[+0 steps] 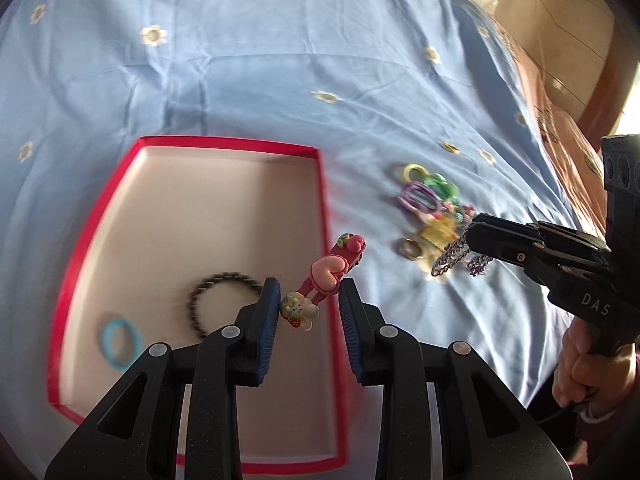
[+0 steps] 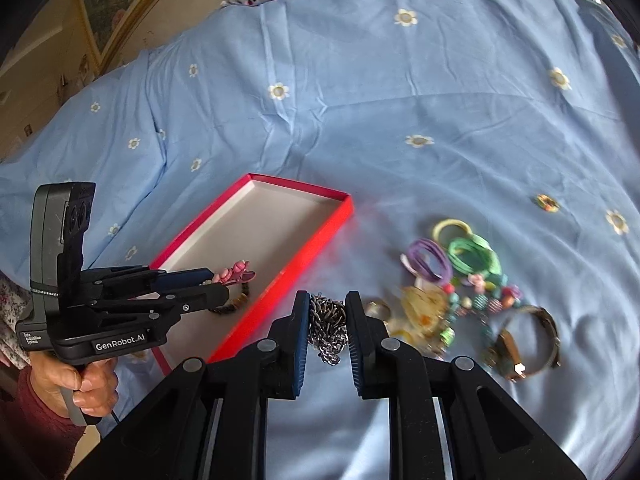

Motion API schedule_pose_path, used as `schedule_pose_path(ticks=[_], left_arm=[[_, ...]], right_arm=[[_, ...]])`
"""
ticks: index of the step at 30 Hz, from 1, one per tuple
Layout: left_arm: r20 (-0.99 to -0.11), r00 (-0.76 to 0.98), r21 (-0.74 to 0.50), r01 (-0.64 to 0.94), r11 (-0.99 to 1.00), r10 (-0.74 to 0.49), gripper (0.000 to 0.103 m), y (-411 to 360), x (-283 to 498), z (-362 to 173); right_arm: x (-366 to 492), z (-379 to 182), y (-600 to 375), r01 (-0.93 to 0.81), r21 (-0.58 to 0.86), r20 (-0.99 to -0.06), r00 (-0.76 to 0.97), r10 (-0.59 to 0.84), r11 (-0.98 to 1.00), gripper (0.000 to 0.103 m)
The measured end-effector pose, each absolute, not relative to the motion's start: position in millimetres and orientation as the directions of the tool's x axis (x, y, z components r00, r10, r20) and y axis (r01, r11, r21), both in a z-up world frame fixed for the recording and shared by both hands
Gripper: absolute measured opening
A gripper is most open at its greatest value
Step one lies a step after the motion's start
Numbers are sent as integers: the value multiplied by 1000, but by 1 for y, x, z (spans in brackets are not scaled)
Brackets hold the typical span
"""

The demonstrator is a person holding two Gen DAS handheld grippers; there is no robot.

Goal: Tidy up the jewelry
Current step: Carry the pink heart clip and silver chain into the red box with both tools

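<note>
Blue flowered bedsheet (image 2: 400,120) — red tray (image 2: 320,236)

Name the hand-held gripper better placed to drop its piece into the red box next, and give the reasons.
Left. The left hand-held gripper is already over the red box, the pink hair clip between its fingers. The right hand-held gripper holds the silver chain outside the box, over the blue sheet.

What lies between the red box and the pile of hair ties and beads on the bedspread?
In the right wrist view, the right gripper sits there, shut on the silver chain. Otherwise only blue bedspread separates the red box from the pile.
</note>
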State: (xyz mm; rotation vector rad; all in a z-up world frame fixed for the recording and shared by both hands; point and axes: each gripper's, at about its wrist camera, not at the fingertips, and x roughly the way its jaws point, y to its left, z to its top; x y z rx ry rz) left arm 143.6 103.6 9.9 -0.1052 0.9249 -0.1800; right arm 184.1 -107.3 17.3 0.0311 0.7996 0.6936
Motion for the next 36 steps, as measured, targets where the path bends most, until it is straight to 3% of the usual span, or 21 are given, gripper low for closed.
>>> schedule_pose_path(ticks=[20, 36], left_arm=[[-824, 564, -116, -74, 990, -54, 28, 193, 184, -13], [-867, 497, -16, -114, 993, 43, 29, 198, 220, -41]], right_arm=[[245, 21, 10, -654, 333, -620, 390, 681, 679, 18], [288, -41, 47, -630, 288, -739, 332, 586, 721, 18]])
